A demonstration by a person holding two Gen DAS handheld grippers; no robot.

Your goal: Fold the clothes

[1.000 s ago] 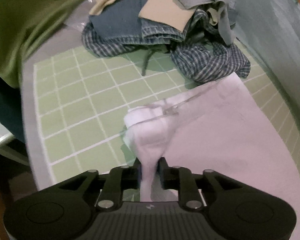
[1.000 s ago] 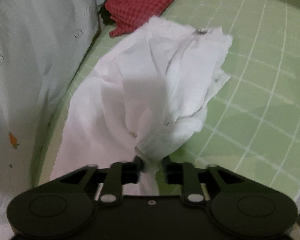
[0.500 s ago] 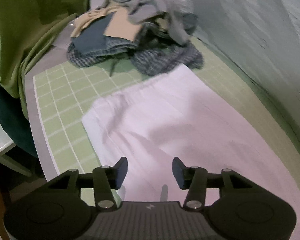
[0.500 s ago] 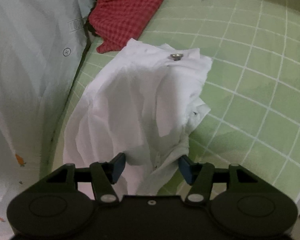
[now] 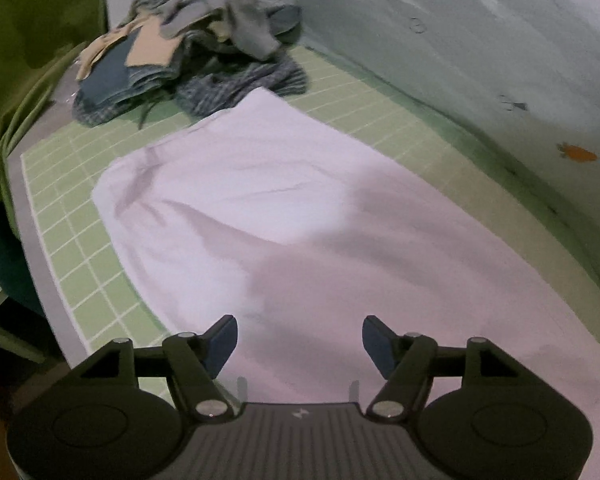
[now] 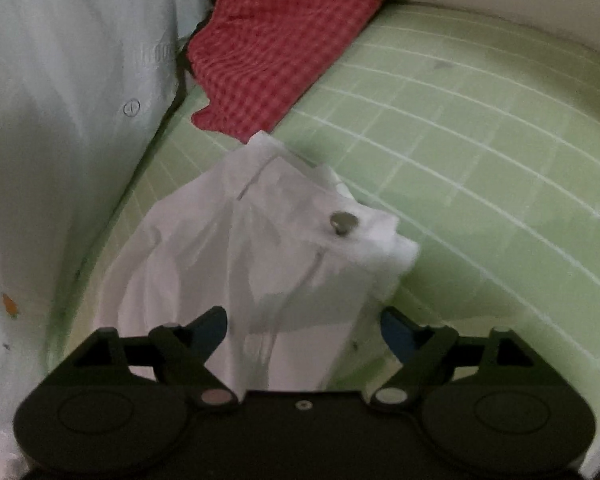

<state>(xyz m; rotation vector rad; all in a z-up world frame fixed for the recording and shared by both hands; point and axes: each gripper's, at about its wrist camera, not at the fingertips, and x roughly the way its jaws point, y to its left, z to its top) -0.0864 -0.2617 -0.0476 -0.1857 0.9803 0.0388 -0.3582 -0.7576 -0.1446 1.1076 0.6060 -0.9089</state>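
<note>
1. One white garment (image 5: pixel 284 216) lies spread on the green grid mat (image 5: pixel 64 216), long axis running from the left gripper (image 5: pixel 299 340) toward the pile of clothes (image 5: pixel 188 52); its waistband end with the metal button (image 6: pixel 343 223) is bunched near the red checked cloth (image 6: pixel 284 40).
2. Both grippers sit over their own ends, about equally near.
3. Left jaws: just been opening, spread, nothing between them.
4. Right gripper (image 6: pixel 304 332): jaws just been opening, spread wide, cloth below but not pinched.
</note>
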